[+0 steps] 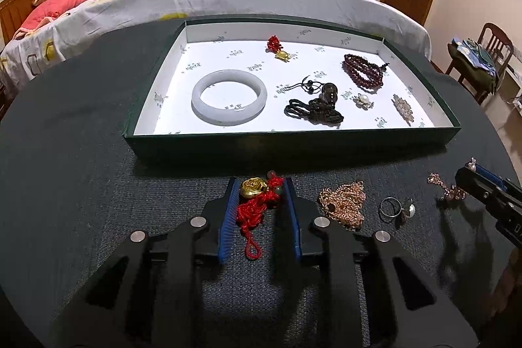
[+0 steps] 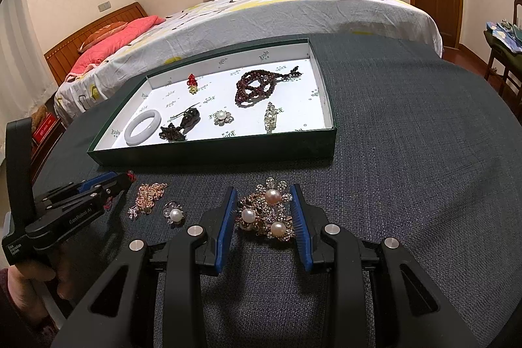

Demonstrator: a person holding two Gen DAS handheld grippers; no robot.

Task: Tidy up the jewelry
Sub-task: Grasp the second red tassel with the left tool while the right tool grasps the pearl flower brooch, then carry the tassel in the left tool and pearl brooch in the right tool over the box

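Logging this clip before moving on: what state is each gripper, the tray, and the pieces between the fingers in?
Left gripper: open, straddling the red-cord gold charm.
Right gripper: open, straddling the pearl brooch.
Charm: lying on the table.
Brooch: lying on the table.
Tray: lidless, part-filled.

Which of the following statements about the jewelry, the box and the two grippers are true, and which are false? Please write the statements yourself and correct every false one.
1. The white bangle lies inside the green box. True.
2. The left gripper has the red-cord gold charm between its fingers. True.
3. The dark red bead bracelet lies on the table outside the box. False: it is inside the box.
4. The right gripper is over the box. False: it is over the table, its fingers around the pearl brooch cluster.
5. A gold chain lies on the table beside the left gripper. True.
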